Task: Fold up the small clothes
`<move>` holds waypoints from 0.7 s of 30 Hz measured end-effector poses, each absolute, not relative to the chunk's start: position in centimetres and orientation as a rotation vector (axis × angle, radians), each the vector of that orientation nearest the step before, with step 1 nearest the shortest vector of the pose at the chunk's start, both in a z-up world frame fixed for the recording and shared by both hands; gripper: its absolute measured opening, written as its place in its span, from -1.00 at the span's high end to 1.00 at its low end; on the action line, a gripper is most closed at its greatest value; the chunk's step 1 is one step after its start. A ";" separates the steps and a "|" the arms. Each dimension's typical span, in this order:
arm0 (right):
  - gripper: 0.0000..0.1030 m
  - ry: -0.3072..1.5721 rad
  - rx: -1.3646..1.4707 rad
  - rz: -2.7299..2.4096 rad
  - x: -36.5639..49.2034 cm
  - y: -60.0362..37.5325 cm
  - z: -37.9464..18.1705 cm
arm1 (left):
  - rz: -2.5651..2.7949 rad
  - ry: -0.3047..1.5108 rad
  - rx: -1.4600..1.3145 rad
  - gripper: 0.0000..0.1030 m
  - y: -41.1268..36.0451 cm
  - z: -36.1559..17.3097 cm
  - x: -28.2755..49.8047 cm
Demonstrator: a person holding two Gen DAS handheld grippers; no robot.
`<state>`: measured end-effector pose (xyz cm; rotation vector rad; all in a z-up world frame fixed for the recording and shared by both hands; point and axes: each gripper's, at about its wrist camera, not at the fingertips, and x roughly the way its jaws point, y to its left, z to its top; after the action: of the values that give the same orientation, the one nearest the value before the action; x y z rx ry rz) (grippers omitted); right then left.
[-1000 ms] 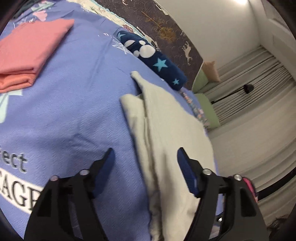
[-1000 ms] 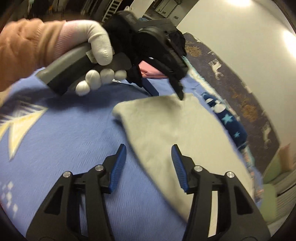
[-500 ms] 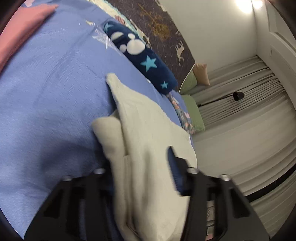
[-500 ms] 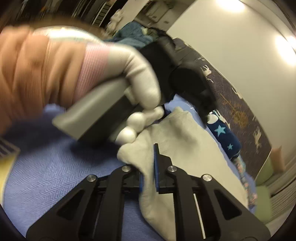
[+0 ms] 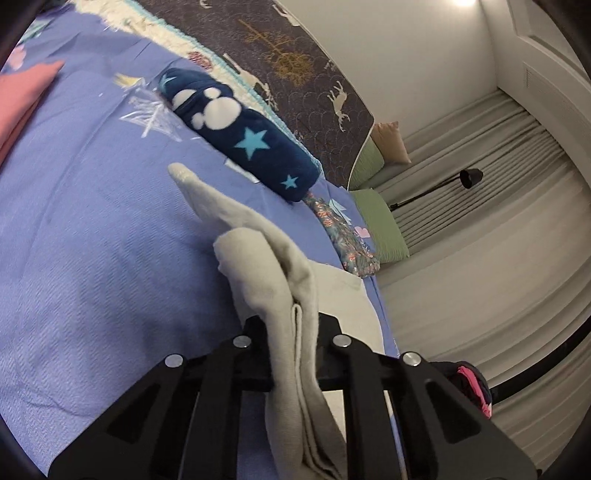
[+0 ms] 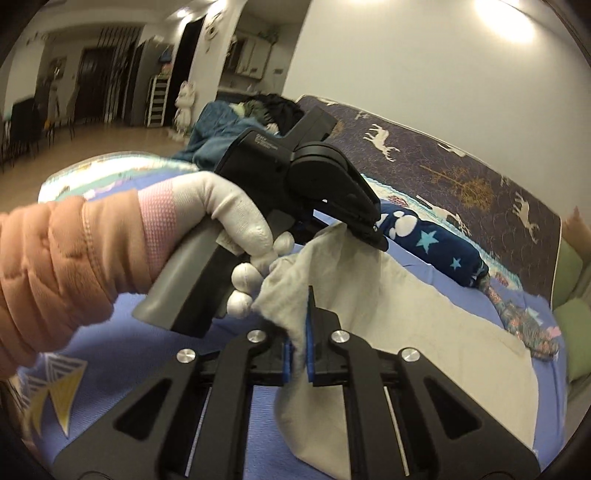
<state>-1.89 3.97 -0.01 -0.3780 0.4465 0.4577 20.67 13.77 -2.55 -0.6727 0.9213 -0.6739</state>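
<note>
Both tongs, left tongs point(image 5: 293, 343) and right tongs point(image 6: 300, 354), clench the beige garment point(image 6: 406, 317); I judge the right's thin corner bite may slip under tension, dropping it onto the bed point(image 5: 92, 240) below.

Warm ceiling lights point(image 6: 506, 22) glare above the tool. Fisheye bending darkens every corner. The sleeve point(image 6: 55, 266) is motion-blurred.

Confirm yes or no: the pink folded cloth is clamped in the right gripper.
No, the right gripper is shut on an edge of the beige garment, lifting it off the blue bedspread.
</note>
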 end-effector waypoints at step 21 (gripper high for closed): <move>0.90 0.438 0.146 0.292 -2.9 -17.6 3.3 | -0.759 0.940 -0.342 0.79 -8.2 3.6 20.3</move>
<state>-2.88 -17.57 3.34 0.1459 0.4381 0.2922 20.25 -8.18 3.59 -0.3419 0.9404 -0.7590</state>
